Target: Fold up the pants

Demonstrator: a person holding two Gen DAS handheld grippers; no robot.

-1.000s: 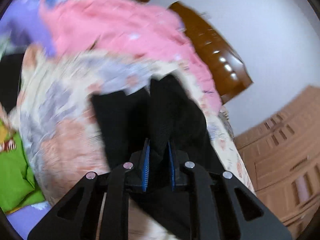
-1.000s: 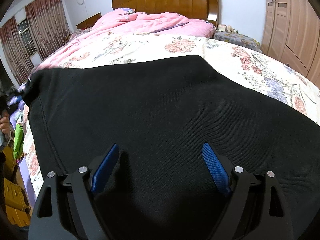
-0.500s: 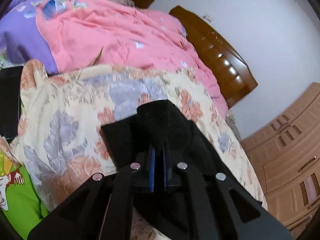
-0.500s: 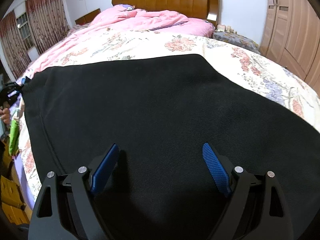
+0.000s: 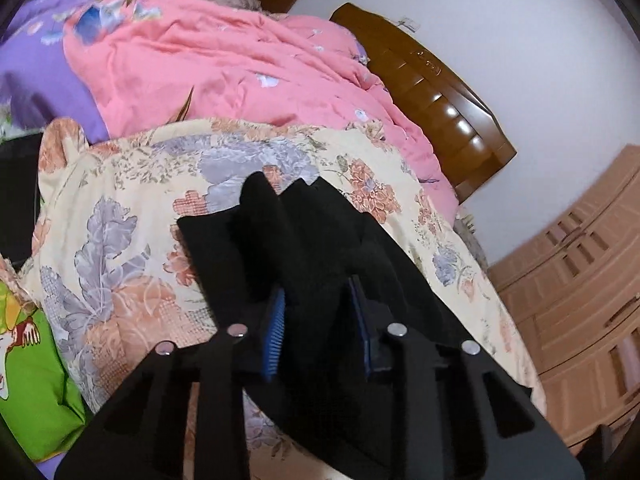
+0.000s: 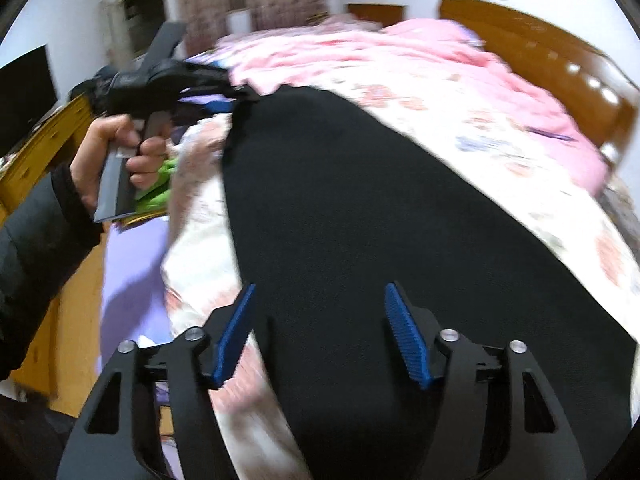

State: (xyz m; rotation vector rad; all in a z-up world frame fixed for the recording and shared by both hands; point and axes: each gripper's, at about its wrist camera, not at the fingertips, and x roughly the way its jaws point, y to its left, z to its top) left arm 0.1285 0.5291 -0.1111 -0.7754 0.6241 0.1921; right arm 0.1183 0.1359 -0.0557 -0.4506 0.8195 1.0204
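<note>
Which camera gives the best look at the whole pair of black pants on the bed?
The right wrist view: the black pants spread across the floral bedsheet, though blurred. The left wrist view shows only a bunched corner of them between the left gripper, close up.

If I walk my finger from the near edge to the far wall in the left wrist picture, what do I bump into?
Left tool → black pants → flowery bedsheet → pink blanket → wooden headboard → white wall.
</note>
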